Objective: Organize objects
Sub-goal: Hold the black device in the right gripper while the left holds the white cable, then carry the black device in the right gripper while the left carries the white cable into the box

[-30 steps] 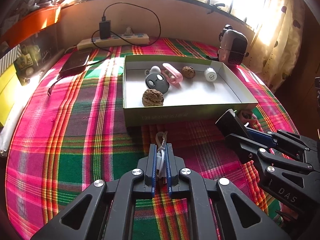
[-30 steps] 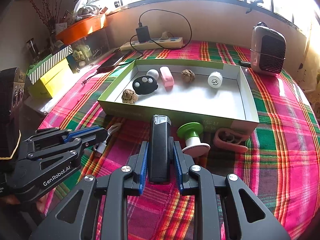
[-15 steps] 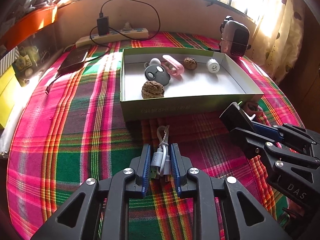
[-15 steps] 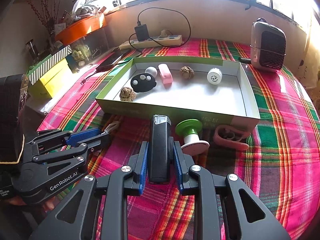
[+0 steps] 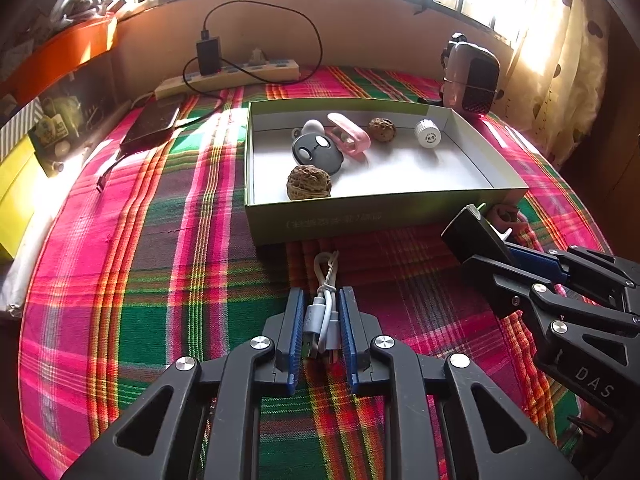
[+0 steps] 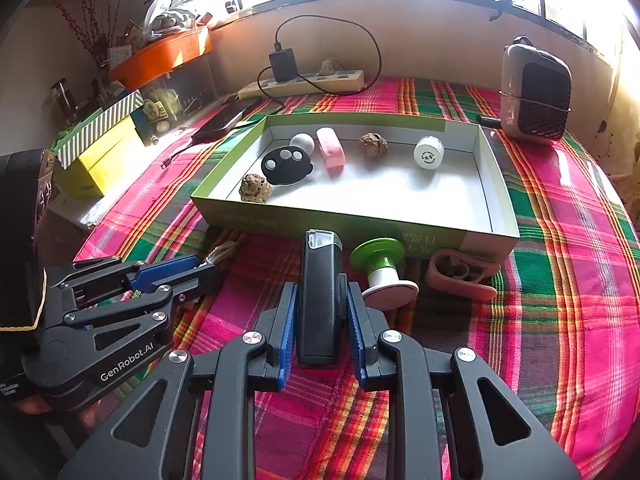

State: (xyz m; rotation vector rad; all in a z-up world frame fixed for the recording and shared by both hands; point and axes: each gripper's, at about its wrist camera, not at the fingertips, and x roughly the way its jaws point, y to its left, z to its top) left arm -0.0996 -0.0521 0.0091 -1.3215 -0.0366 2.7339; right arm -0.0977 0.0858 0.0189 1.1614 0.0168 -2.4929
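Note:
A bundled white cable (image 5: 322,316) lies on the plaid cloth in front of the green box (image 5: 380,216). My left gripper (image 5: 323,296) straddles it; its jaws are closing and the blue pads touch the plugs on both sides. In the right wrist view the left gripper (image 6: 200,270) sits low at the left, with the cable (image 6: 220,252) poking out. My right gripper (image 6: 322,292) is shut on a black rectangular device (image 6: 320,292), held above the cloth near the box's (image 6: 340,224) front wall. The box holds two walnuts, a black fob, a pink case and a white cap.
A green-and-white spool (image 6: 380,268) and a pink clip (image 6: 460,272) lie on the cloth against the box's front. Behind the box are a power strip (image 5: 240,76), a dark phone (image 5: 152,124) and a small heater (image 5: 474,76). Yellow boxes (image 6: 104,156) stand at the left.
The left jaws went from a tight pinch on the cable to a wider gap, then narrowed a little; the plugs now sit side by side between the pads. The right gripper kept still.

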